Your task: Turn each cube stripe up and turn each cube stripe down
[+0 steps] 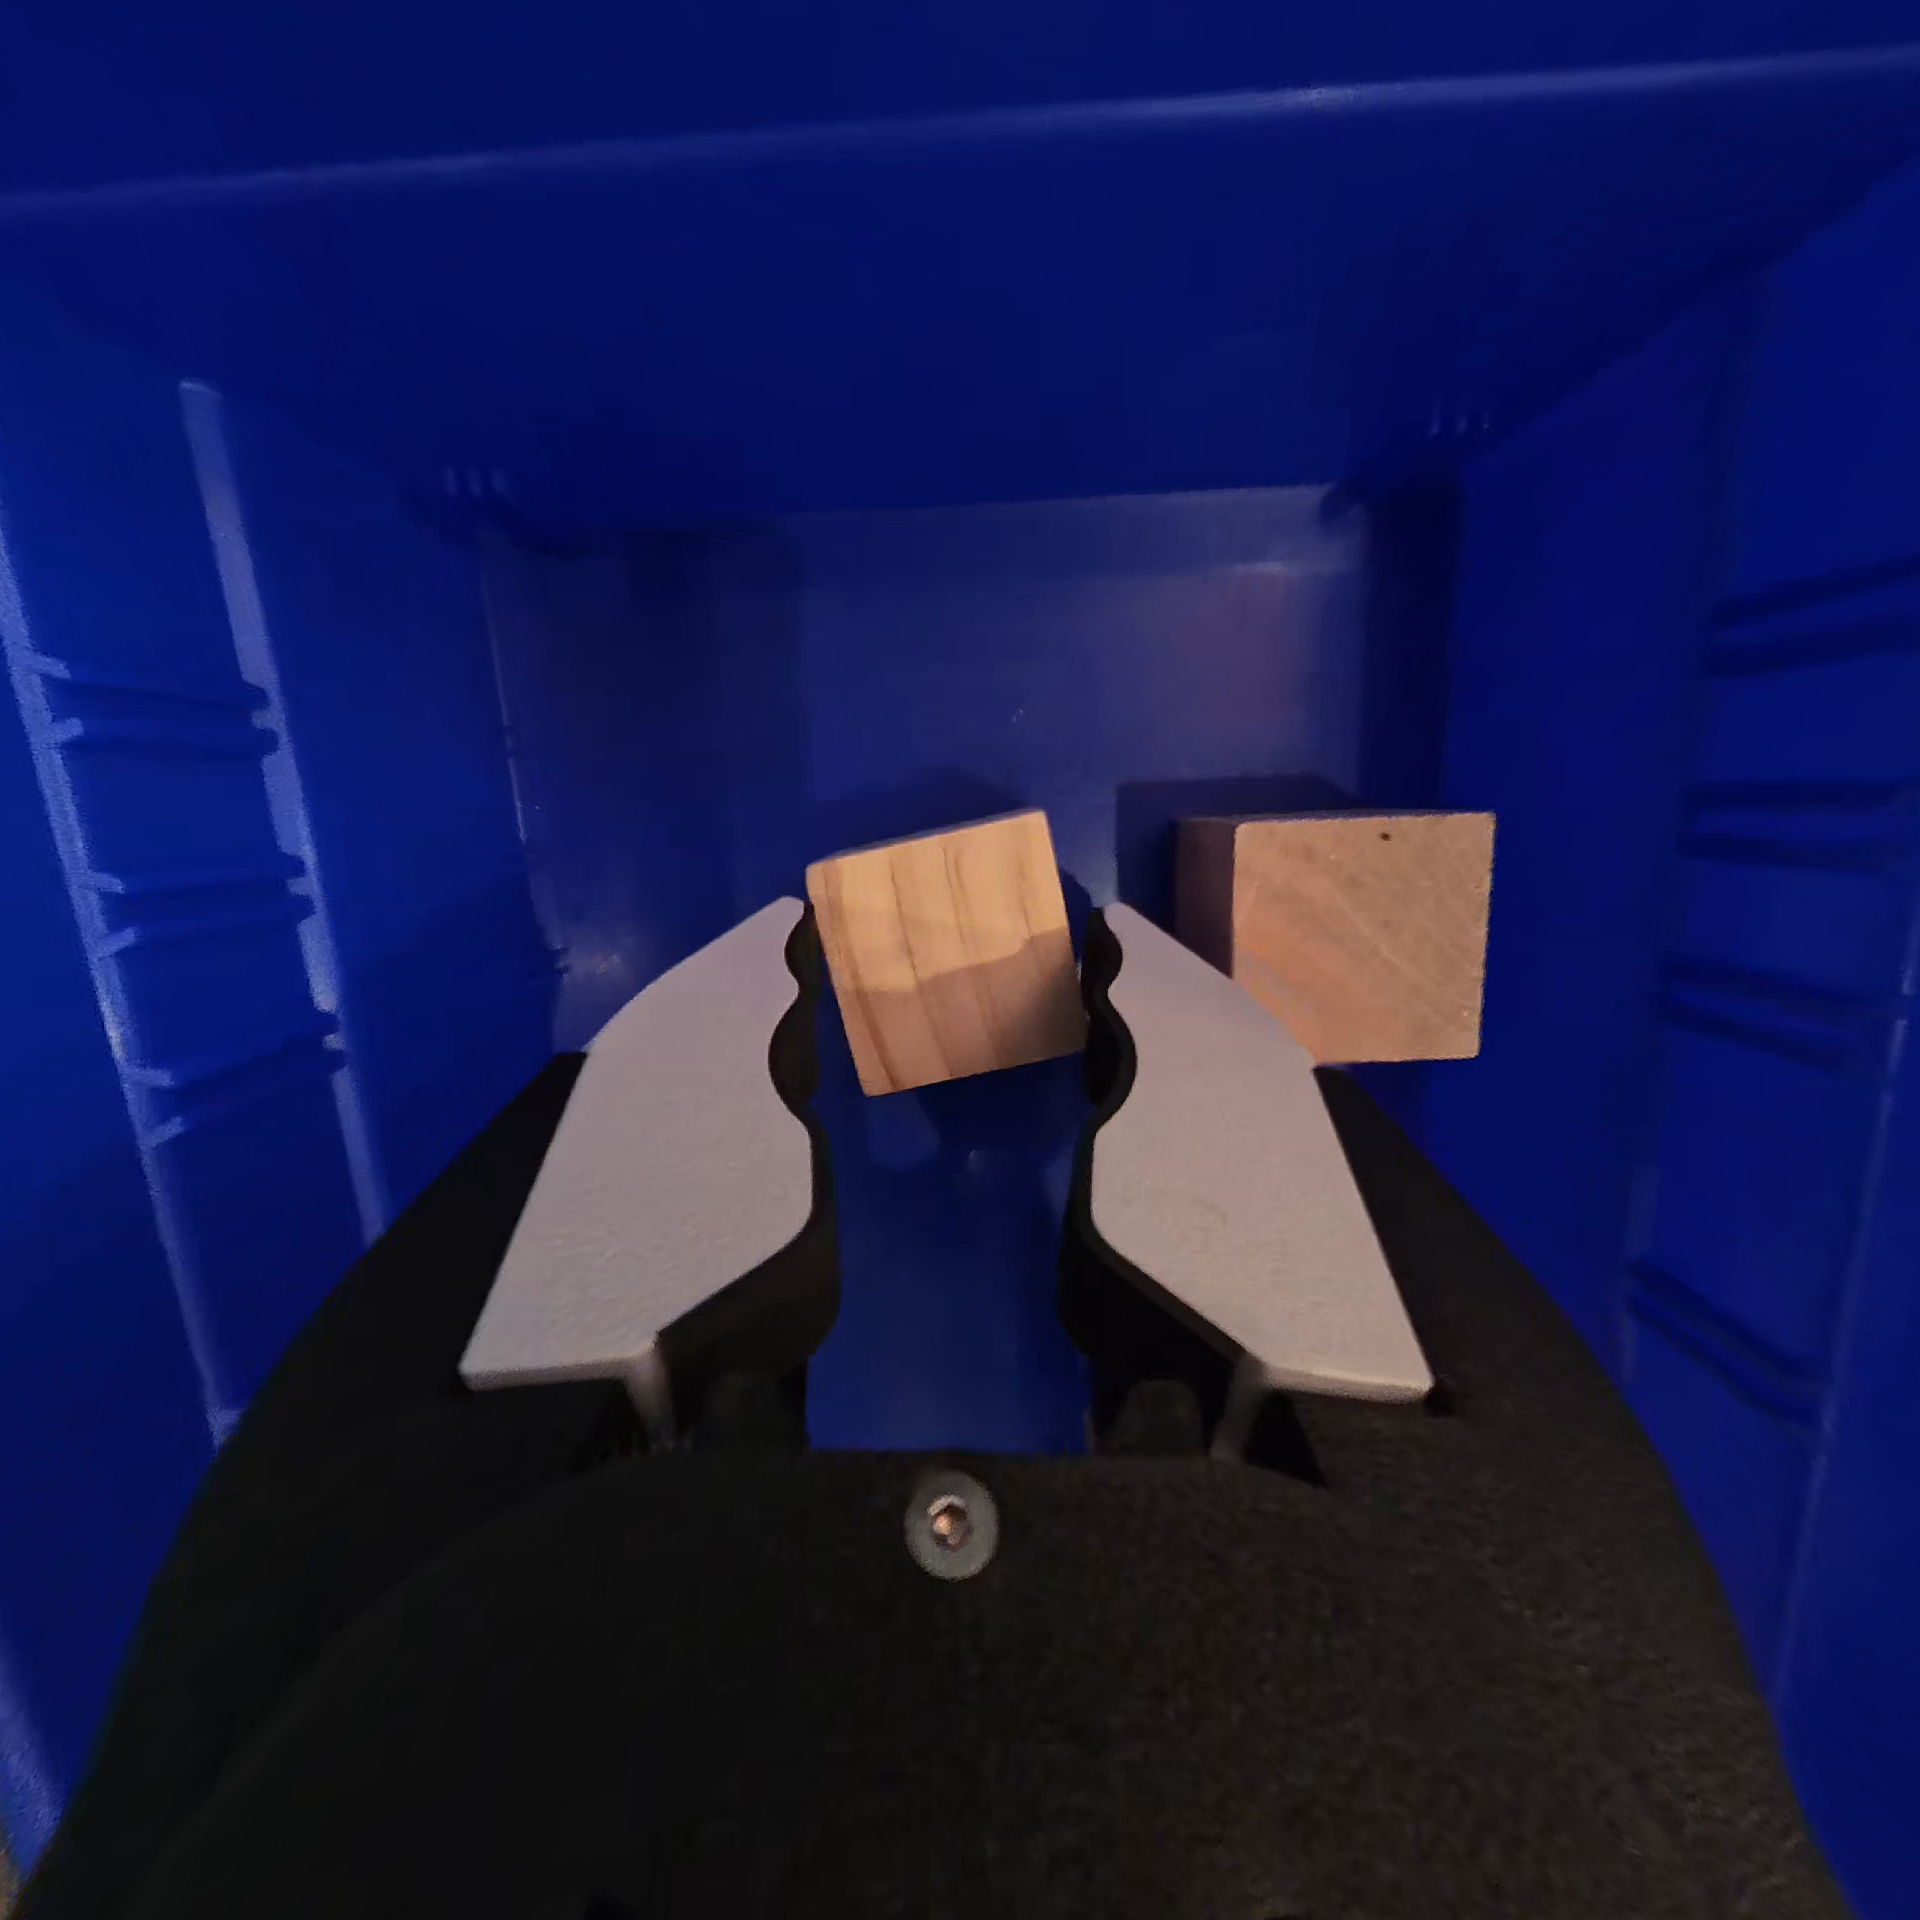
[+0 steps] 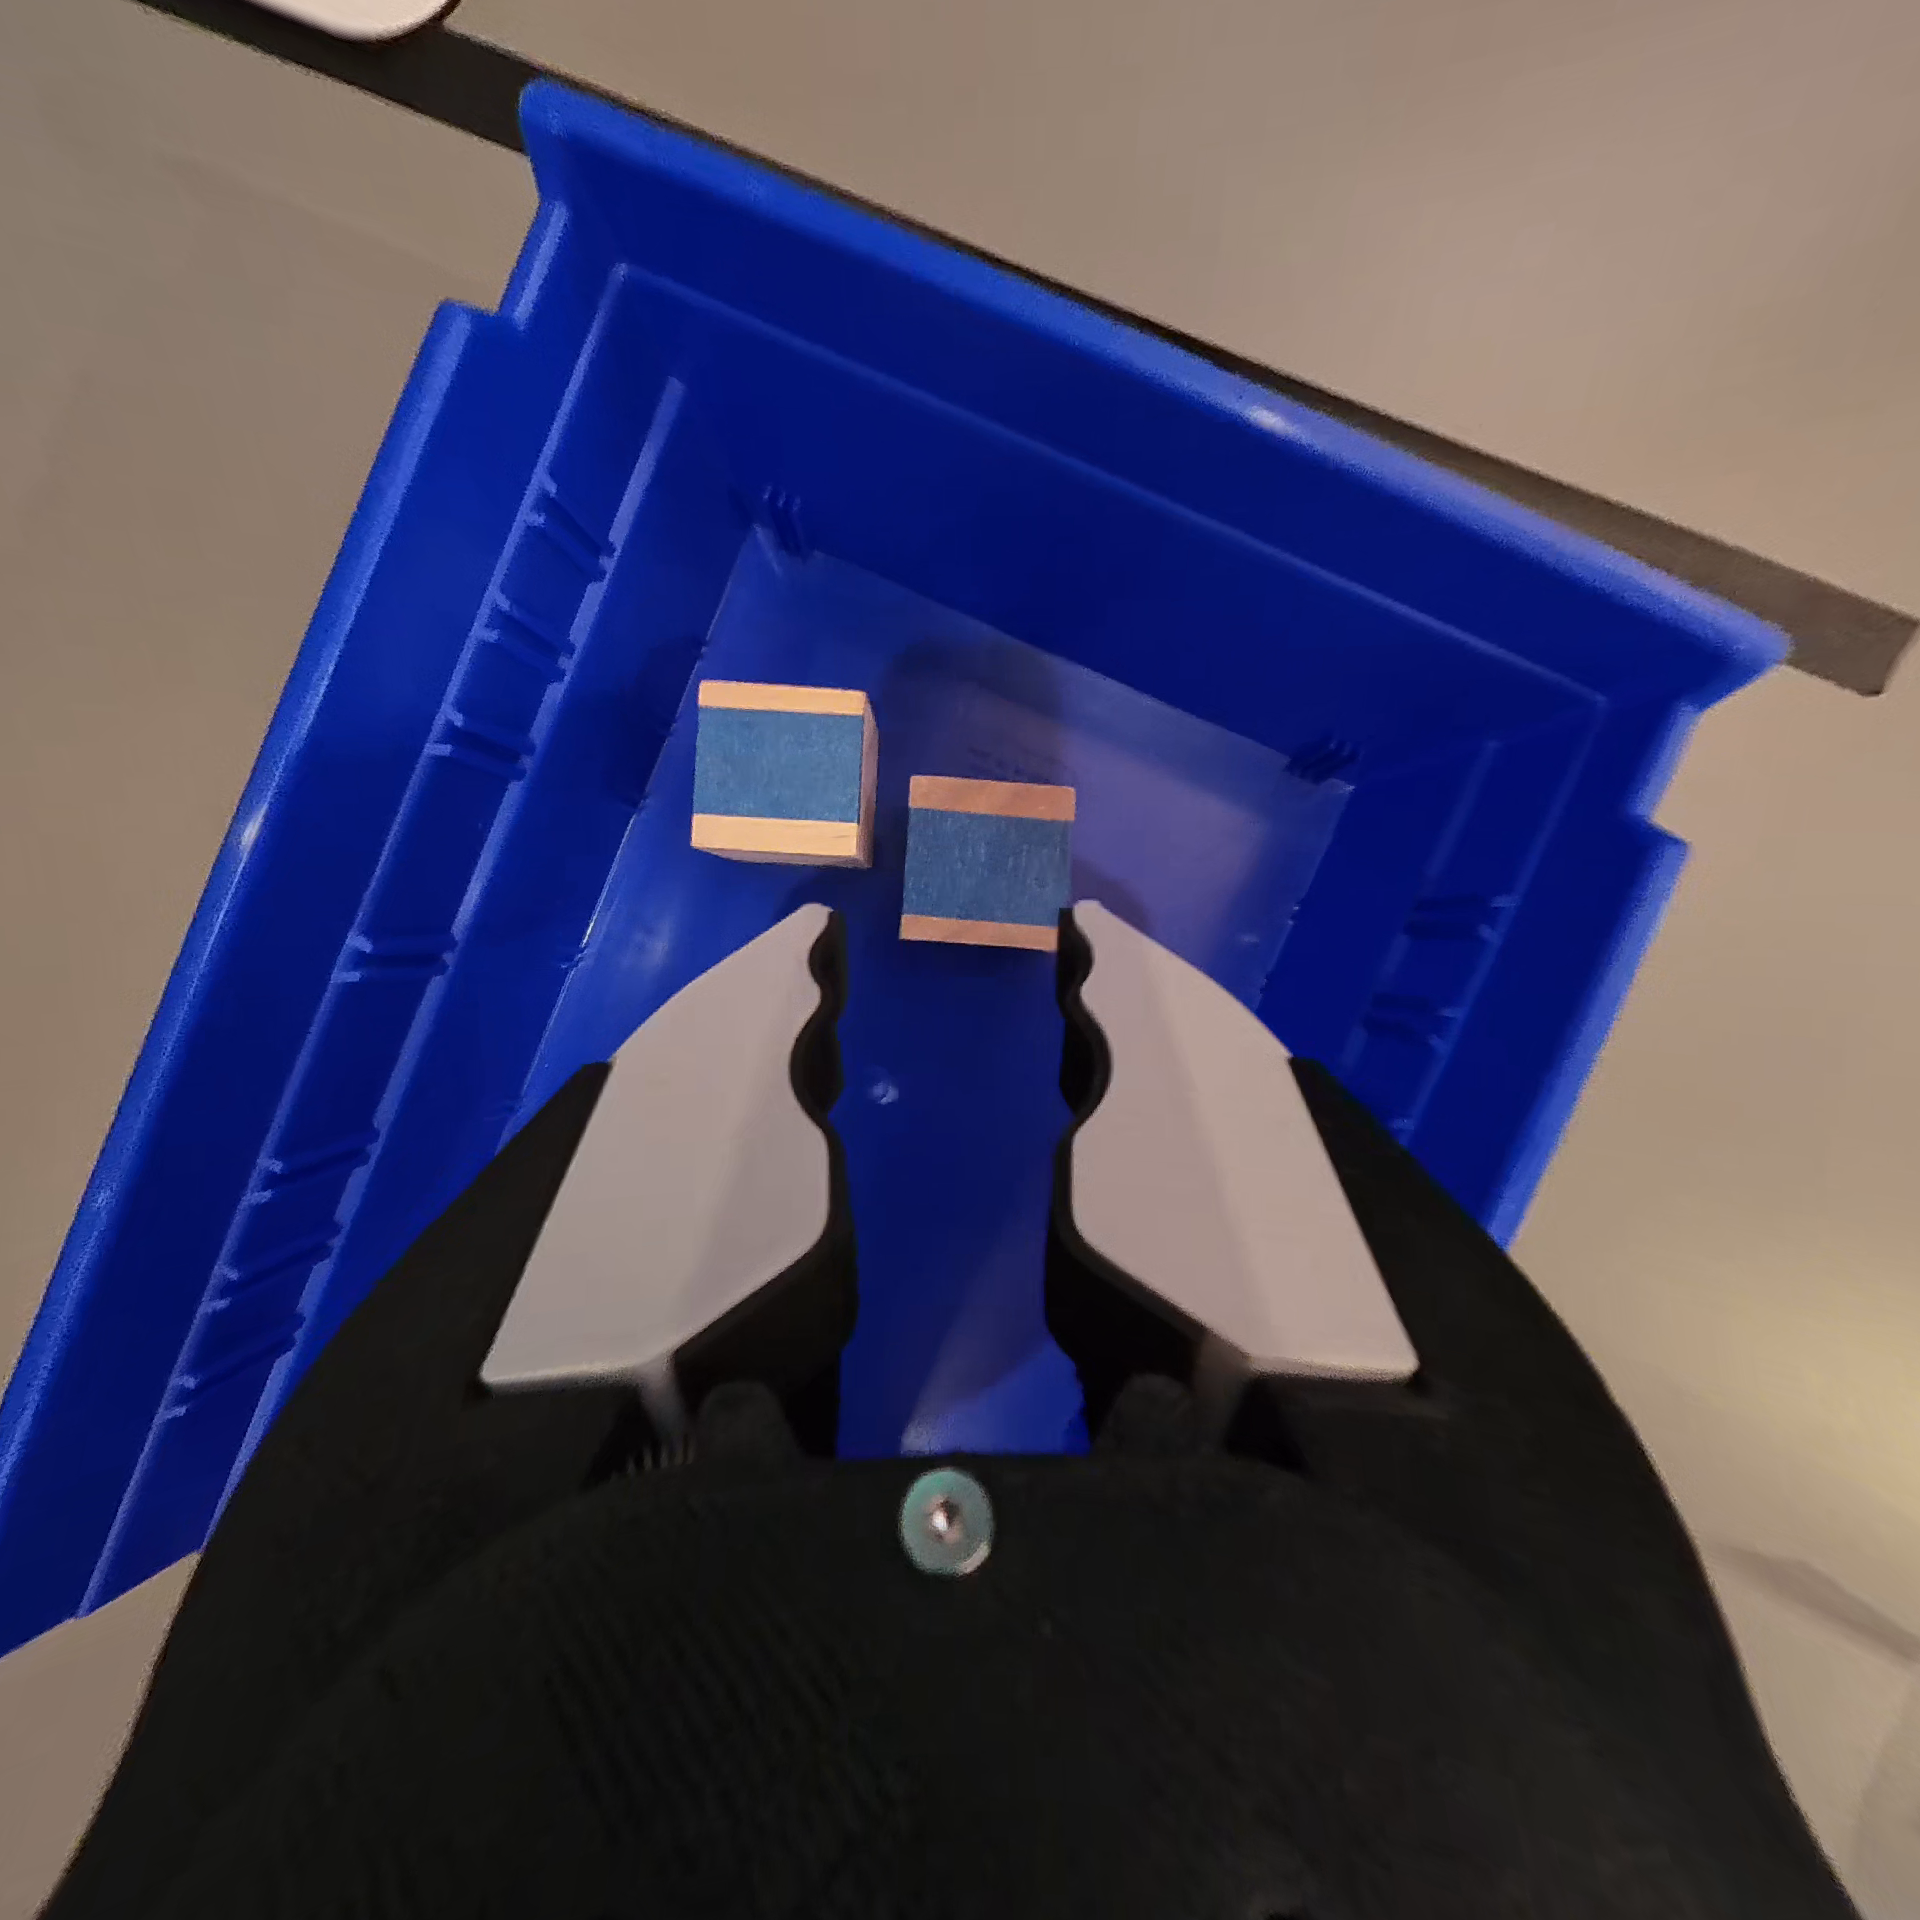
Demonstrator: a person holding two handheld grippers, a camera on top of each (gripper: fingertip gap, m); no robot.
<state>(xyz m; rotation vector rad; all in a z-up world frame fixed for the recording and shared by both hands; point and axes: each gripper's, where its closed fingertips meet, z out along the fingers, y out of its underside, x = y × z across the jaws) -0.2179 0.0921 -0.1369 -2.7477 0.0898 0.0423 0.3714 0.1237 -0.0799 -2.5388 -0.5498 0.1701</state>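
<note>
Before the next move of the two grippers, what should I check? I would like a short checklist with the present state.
1. Left gripper holds the tilted cube: ok, its fingers touch both sides.
2. Tilted cube's stripe located: cannot tell, only bare wood shows.
3. Second cube clear of it: ok, apart.
4. Right gripper empty: ok, open.
5. Far striped cube and near striped cube stripe up: ok.
6. Near striped cube centred between right fingers: not ok, it sits toward one finger.
</note>
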